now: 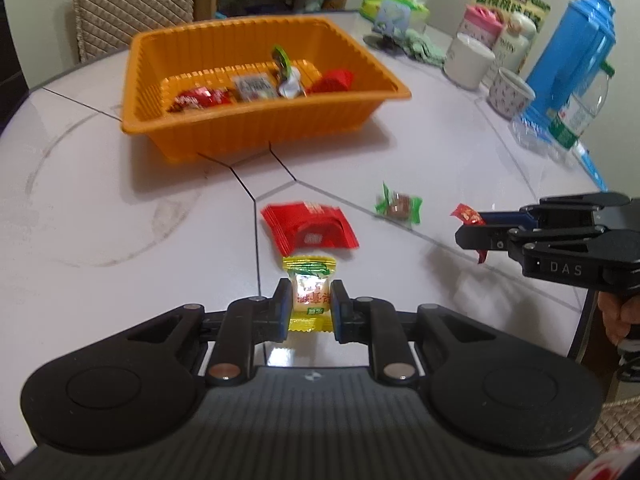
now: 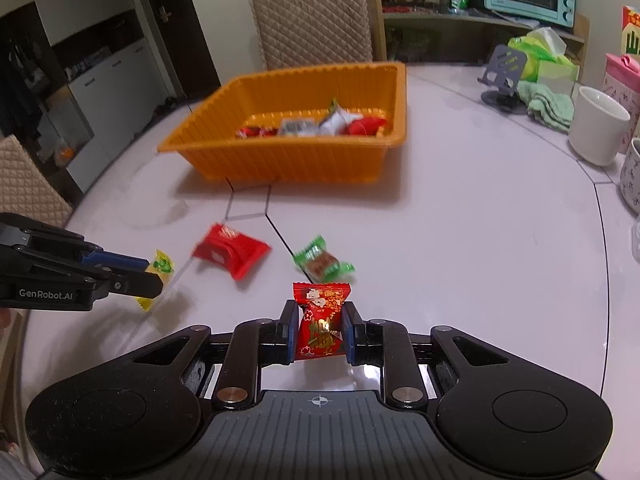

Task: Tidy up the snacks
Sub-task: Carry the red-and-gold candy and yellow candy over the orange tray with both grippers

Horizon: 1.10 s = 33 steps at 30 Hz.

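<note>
My left gripper is shut on a yellow-wrapped candy, held just above the white table. It also shows in the right wrist view with the yellow candy. My right gripper is shut on a red-wrapped candy; it shows in the left wrist view with the red candy. An orange basket holds several snacks. A red packet and a green-wrapped candy lie on the table between the grippers and the basket.
At the table's right side stand a white mug, a patterned cup, a blue thermos, a plastic bottle, a green cloth and a phone stand. A quilted chair stands behind the basket.
</note>
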Motion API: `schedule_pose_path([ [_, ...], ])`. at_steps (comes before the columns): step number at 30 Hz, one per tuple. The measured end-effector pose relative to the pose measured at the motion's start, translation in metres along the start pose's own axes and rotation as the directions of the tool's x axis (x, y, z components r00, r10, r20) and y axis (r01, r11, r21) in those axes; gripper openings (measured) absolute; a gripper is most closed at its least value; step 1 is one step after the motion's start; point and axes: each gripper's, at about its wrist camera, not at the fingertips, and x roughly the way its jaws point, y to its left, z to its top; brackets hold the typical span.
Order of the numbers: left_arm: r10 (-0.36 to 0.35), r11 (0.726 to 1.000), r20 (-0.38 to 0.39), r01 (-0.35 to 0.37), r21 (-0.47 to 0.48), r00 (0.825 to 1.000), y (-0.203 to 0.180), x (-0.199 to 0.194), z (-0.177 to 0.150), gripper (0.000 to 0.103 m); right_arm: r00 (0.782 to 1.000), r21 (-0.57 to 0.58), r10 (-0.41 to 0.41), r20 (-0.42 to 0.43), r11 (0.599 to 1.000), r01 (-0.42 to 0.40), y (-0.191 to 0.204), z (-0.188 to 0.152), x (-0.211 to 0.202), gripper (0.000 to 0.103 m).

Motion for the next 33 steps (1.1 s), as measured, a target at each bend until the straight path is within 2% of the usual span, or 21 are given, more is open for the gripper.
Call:
schedule_pose_path([
  [13, 0.039, 0.999, 0.134, -0.035, -0.027, 0.99, 0.021, -0.03, 0.051, 0.018, 0.994, 0.026, 0.08, 0.081, 0.996, -0.082, 0.012, 0.057, -0.002, 0.023],
  [25, 0.077, 0.996, 0.215, -0.065, -0.058, 0.974, 0.045, -0.018, 0.115, 0.018, 0.984, 0.046, 0.117, 0.133, 0.991, -0.124, 0.024, 0.13, 0.038, 0.023],
  [33, 0.094, 0.994, 0.23, -0.08, -0.07, 0.969, 0.058, 0.0, 0.154, 0.018, 0.981, 0.086, 0.115, 0.159, 0.988, -0.13, 0.015, 0.171, 0.069, 0.023],
])
